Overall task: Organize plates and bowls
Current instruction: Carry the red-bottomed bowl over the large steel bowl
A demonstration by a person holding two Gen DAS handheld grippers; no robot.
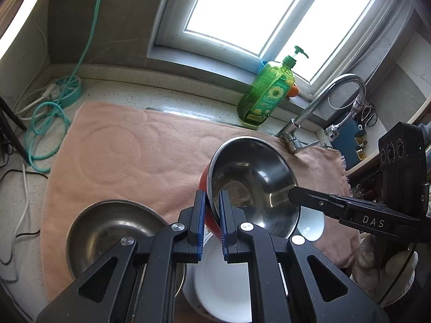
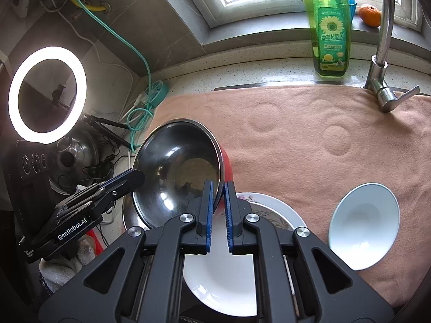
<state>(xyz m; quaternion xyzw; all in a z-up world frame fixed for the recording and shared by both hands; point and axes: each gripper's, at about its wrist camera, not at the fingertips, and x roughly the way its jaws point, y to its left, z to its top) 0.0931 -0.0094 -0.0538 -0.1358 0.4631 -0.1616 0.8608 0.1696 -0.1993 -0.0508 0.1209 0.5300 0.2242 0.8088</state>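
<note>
Towel: peach terry towel (image 2: 309, 140) spread beneath and ahead of the gripper.
Soap: green dish-soap bottle (image 2: 330, 31) far ahead, upright.
Faucet: chrome faucet (image 2: 383, 62) ahead-right.
Fruit: orange (image 2: 371, 14) on the sill beyond.
Light: glowing ring light (image 2: 47, 92) far left.

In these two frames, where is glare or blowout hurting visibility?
Left wrist view: the window is blown out white, and highlights streak the steel bowl. Right wrist view: the ring light blooms at left, while the white bowl stays readable.
</note>
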